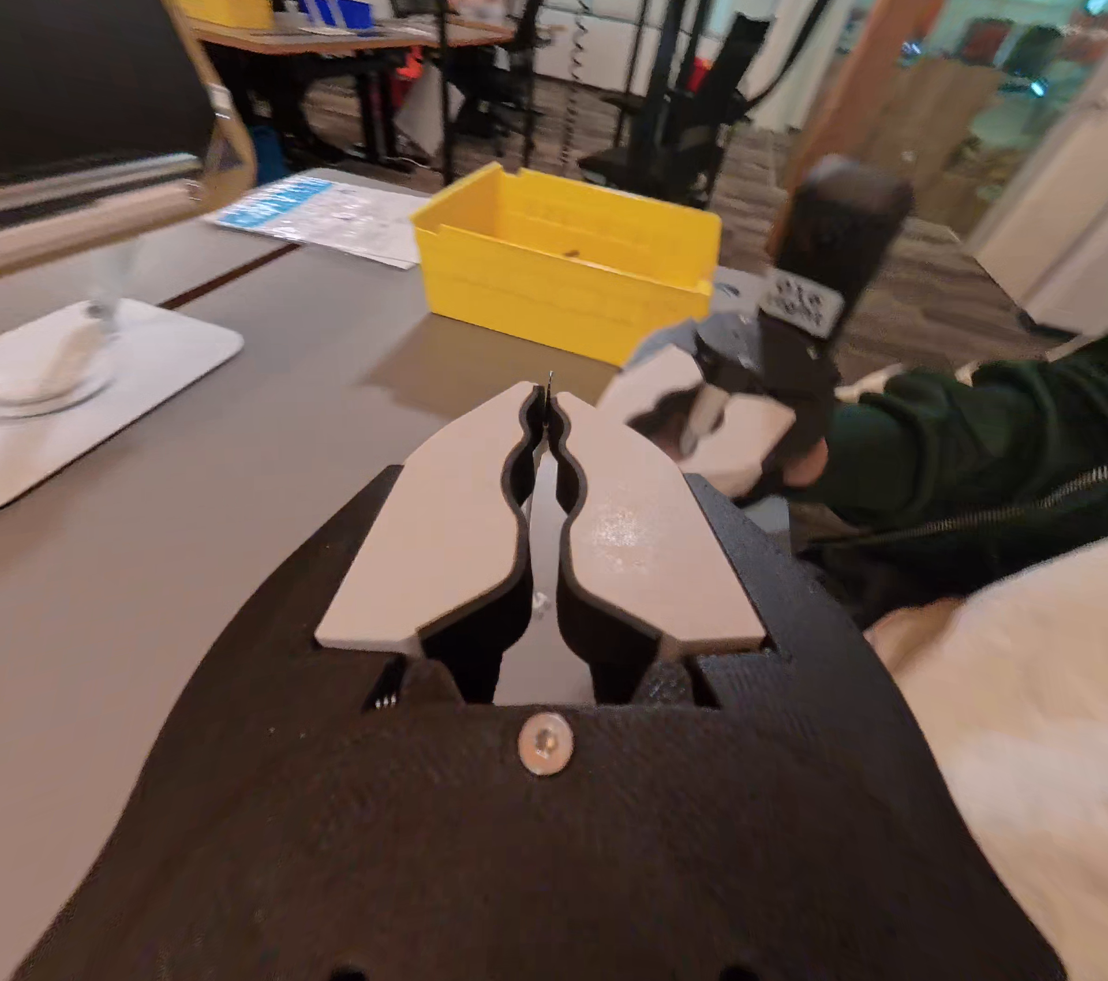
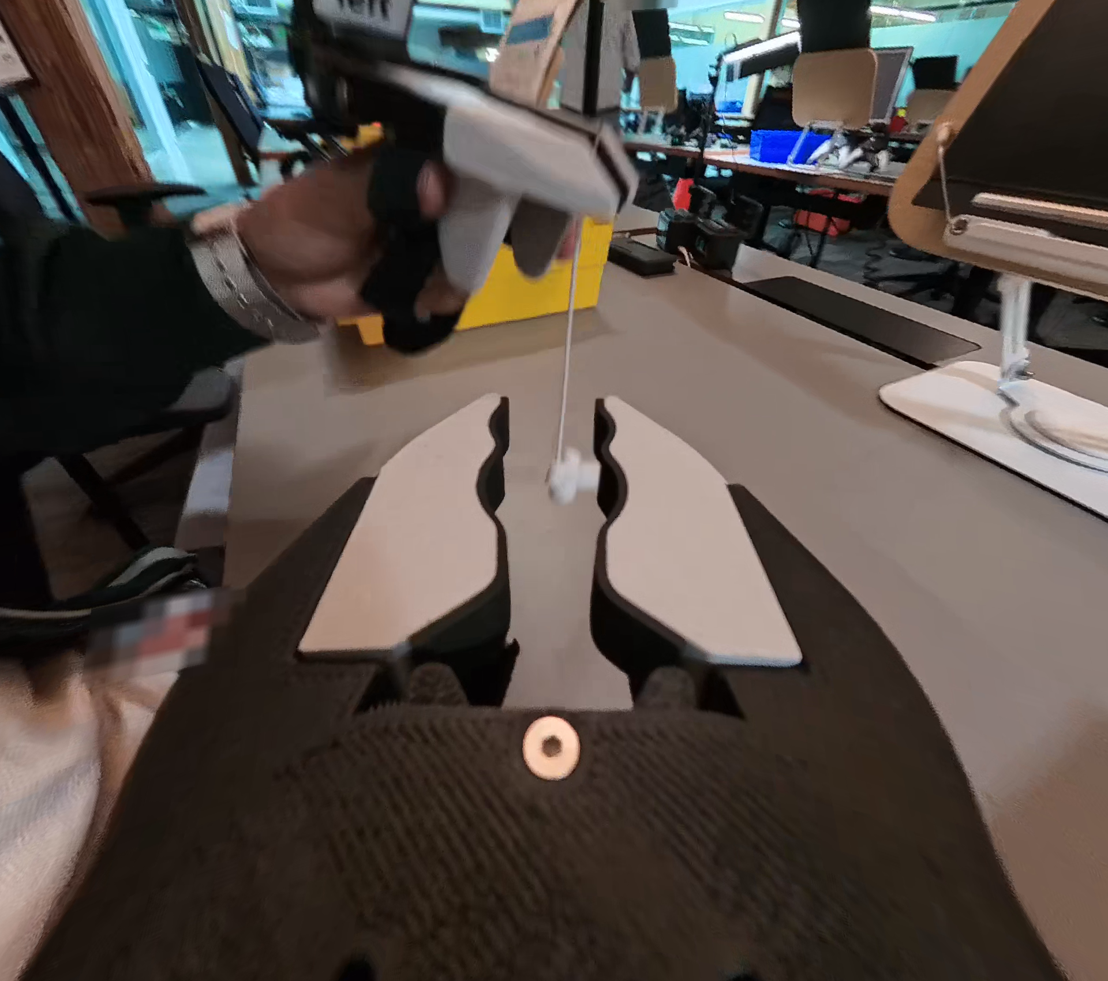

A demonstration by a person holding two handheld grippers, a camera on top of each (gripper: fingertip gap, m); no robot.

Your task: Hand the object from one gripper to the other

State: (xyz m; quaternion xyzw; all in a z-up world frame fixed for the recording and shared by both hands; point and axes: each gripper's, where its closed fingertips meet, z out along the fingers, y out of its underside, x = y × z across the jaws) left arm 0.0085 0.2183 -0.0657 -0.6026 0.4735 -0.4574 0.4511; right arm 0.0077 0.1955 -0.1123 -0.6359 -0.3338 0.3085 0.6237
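white cord (image 2: 566, 352) hangs pinched in left tongs (image 2: 620, 173), its knob between right tongs (image 2: 551, 406), spread wide.

Thin white cable (image 2: 568, 340), hangs near-vertical, slight tilt. Top end pinched at the tip of the left gripper (image 2: 617, 173), a short dark tip pokes out above the pinch (image 1: 550, 382). Bottom end carries a small white plug (image 2: 566, 475), blurred, dangling above the grey table, between the parted fingers of the right gripper (image 2: 551, 430), touching neither.
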